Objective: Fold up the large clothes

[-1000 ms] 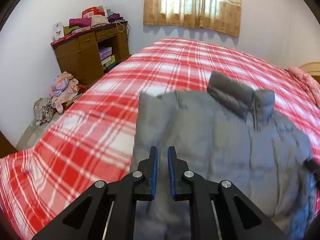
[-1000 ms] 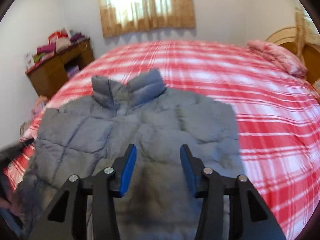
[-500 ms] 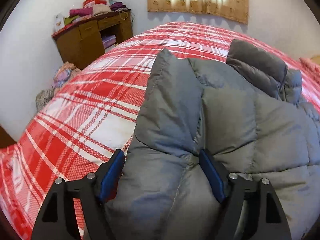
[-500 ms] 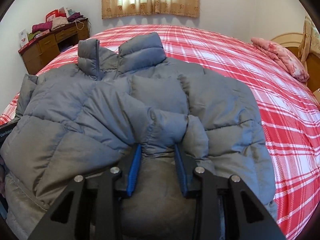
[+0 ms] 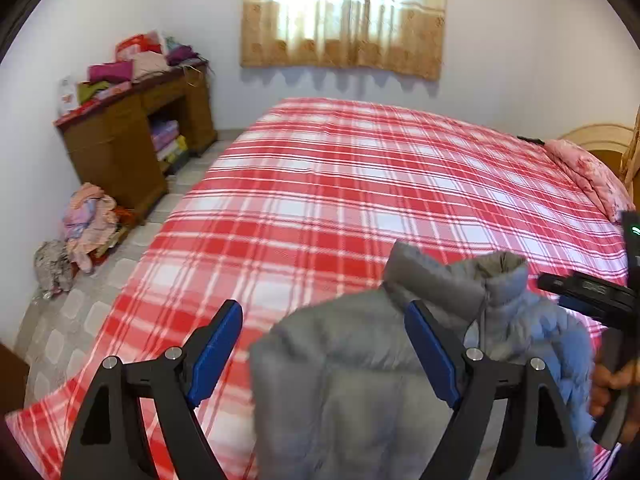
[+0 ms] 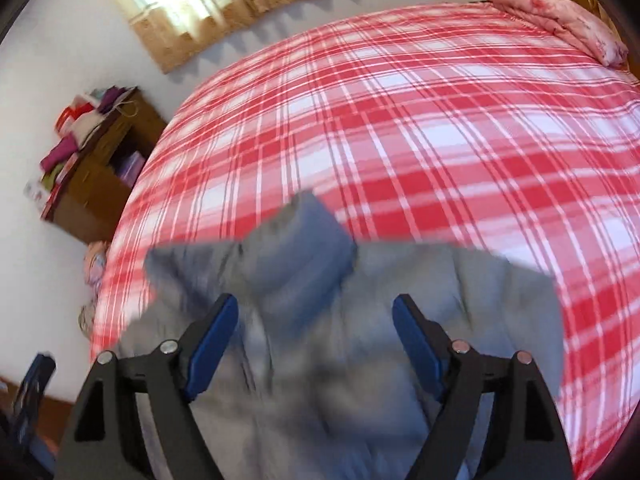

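clutter on the far left: clothes heaped on the floor [image 5: 82, 228] beside a brown wooden dresser [image 5: 132, 140] with folded fabrics stacked on top. moving right, the left gripper [image 5: 323, 350] hangs above the bed, blue pads spread wide, nothing between them gripped; the left finger is over bare plaid, the right finger over padded cloth. the grey puffer jacket [image 5: 340, 380] lies at the near edge of the red and white plaid bedspread [image 5: 360, 184], collar pointing up the bed toward the curtained window [image 5: 344, 12]. from the right wrist view the jacket [image 6: 360, 360] is blurred, spread flat with the collar standing. the right gripper [image 6: 315, 344] sits above it, fingers wide apart, holding nothing. far right, a pink pillow [image 6: 560, 16] rests at the bed's head.
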`<act>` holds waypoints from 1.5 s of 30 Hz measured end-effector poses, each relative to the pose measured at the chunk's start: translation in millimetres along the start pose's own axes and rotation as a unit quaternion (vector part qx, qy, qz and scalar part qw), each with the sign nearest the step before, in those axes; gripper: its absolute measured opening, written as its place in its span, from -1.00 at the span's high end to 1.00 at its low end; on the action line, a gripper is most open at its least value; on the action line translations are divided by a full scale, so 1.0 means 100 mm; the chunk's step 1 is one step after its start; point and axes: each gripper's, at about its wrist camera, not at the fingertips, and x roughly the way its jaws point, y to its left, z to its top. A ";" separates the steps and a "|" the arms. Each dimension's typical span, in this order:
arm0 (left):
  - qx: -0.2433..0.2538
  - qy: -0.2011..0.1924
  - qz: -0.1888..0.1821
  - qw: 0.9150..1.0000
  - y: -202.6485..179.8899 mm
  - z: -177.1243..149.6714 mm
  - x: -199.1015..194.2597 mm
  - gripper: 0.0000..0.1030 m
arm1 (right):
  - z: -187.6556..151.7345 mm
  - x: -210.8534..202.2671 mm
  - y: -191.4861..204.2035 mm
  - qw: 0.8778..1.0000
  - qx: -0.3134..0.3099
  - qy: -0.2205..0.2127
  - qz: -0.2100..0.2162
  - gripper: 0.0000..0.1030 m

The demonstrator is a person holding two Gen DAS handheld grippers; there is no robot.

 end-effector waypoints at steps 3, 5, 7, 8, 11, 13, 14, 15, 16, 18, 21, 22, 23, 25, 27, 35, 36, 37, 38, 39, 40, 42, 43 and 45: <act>-0.009 0.009 0.000 1.000 -0.07 0.23 0.27 -0.63 | 0.21 0.35 0.13 0.999 -0.011 0.033 -0.025 -0.58; -0.001 0.021 0.002 1.000 -0.15 0.32 0.46 -0.63 | 0.22 0.56 0.14 0.996 -0.020 0.060 -0.057 -0.58; 0.014 0.042 0.005 0.999 -0.25 0.35 0.62 -0.63 | 0.13 0.64 0.12 0.994 -0.042 0.083 -0.065 -0.26; 0.019 0.054 0.003 0.998 -0.30 0.35 0.69 -0.63 | 0.04 0.63 0.08 0.992 -0.056 0.091 -0.067 0.26; 0.017 0.073 -0.009 0.997 -0.40 0.34 0.82 -0.63 | -0.22 0.36 -0.12 0.991 -0.100 0.069 -0.063 0.62; 0.014 0.076 -0.009 0.997 -0.44 0.31 0.82 -0.63 | -0.36 0.23 -0.33 0.991 -0.100 0.064 -0.062 0.67; 0.010 0.077 -0.011 0.997 -0.47 0.30 0.82 -0.63 | -0.46 0.18 -0.50 0.993 -0.086 0.064 -0.052 0.69; 0.006 0.078 -0.013 0.997 -0.48 0.29 0.82 -0.63 | -0.54 0.15 -0.62 0.994 -0.075 0.061 -0.041 0.73; 0.001 0.079 -0.018 0.997 -0.49 0.28 0.81 -0.63 | -0.58 0.12 -0.69 0.995 -0.071 0.058 -0.035 0.76; -0.011 0.079 -0.023 0.997 -0.50 0.24 0.79 -0.63 | -0.72 0.11 -0.83 0.997 -0.076 0.020 -0.015 0.77; -0.025 0.087 -0.040 0.995 -0.52 0.12 0.77 -0.63 | -0.91 0.08 -0.83 0.992 -0.111 -0.058 -0.011 0.77; -0.024 0.092 -0.041 0.995 -0.55 0.07 0.79 -0.63 | -0.95 0.06 -0.81 0.991 -0.114 -0.072 -0.012 0.77; -0.021 0.094 -0.035 0.995 -0.58 0.03 0.80 -0.63 | -0.95 0.05 -0.82 0.991 -0.110 -0.075 -0.011 0.77; -0.024 0.099 -0.030 0.994 -0.64 -0.04 0.88 -0.63 | -0.93 0.04 -0.87 0.992 -0.100 -0.075 0.002 0.77; -0.038 0.114 -0.035 0.992 -0.69 -0.12 1.00 -0.63 | -0.92 0.04 -0.93 0.993 -0.088 -0.073 0.019 0.77; -0.066 0.091 -0.038 0.993 -0.74 -0.39 0.92 0.85 | -0.92 0.05 -0.93 0.994 -0.076 -0.072 0.034 0.77; -0.069 0.076 -0.030 0.994 -0.71 -0.44 0.82 0.85 | -0.92 0.05 -0.94 0.994 -0.072 -0.072 0.038 0.77; -0.072 0.056 -0.019 0.996 -0.67 -0.53 0.68 0.85 | -0.91 0.06 -0.96 0.994 -0.068 -0.071 0.043 0.77; -0.075 0.046 -0.011 0.996 -0.64 -0.60 0.62 0.85 | -0.90 0.06 -0.97 0.994 -0.063 -0.071 0.047 0.77; -0.082 0.042 -0.001 0.996 -0.59 -0.70 0.60 0.85 | -0.90 0.06 -0.98 0.994 -0.062 -0.070 0.049 0.77; -0.096 0.050 0.004 0.994 -0.52 -0.83 0.66 0.85 | -0.90 0.06 -0.98 0.994 -0.063 -0.070 0.048 0.77; -0.127 0.071 -0.006 0.989 -0.41 -1.03 0.86 0.79 | -0.90 0.06 -0.95 0.994 -0.068 -0.070 0.042 0.77; -0.136 0.050 -0.017 0.989 -0.37 -1.13 0.90 0.79 | -0.90 0.05 -0.94 0.994 -0.070 -0.069 0.040 0.76; -0.126 0.027 -0.006 0.992 -0.41 -1.18 0.92 0.79 | -0.90 0.02 -0.94 0.995 -0.071 -0.062 0.043 0.68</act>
